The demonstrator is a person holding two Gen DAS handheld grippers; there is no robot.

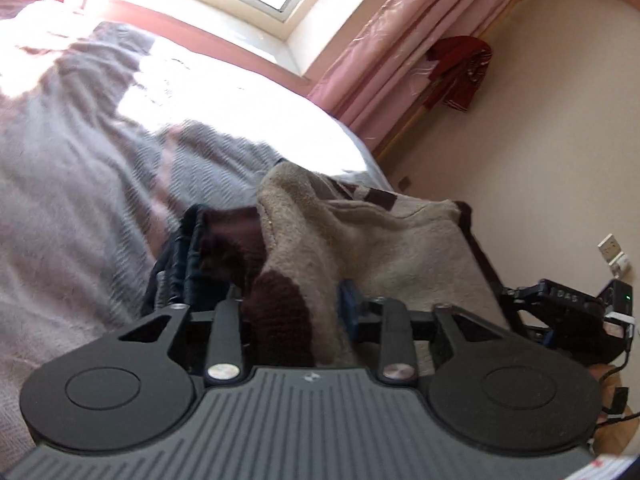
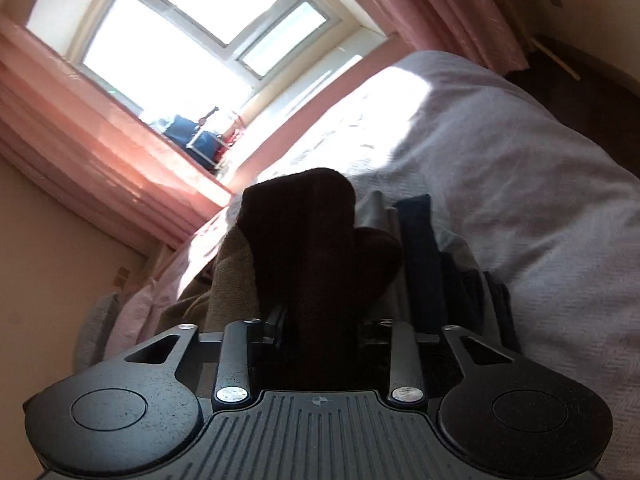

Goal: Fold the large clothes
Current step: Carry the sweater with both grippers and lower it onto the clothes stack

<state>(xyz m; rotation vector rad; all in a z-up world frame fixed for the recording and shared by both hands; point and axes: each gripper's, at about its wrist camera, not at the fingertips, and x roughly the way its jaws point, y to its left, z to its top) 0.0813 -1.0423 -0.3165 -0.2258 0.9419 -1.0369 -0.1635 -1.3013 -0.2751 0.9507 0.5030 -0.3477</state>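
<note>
Fleece garment (image 1: 372, 236) in beige and dark brown hangs bunched between two hand-held grippers above a bed (image 1: 72, 208) spread with a grey woven cover, near a sunlit window (image 2: 180, 40). The left gripper (image 1: 288, 298) has its jaws partly apart with a thick wad of the fleece filling the gap. The right gripper (image 2: 324, 320) stands somewhat wider around a dark brown fold. In neither view can it be told whether the pads are pinching the cloth or merely flanking it. A pile of dark navy clothes (image 2: 420, 236) lies on the cover just beside the fleece.

The step appears to be carrying one edge across to make a fold. Done well, both grippers would travel level and together, keeping the edge taut between them. They should lay it square on the layer below, clear of the navy pile, and let go only once the fleece rests flat.
</note>
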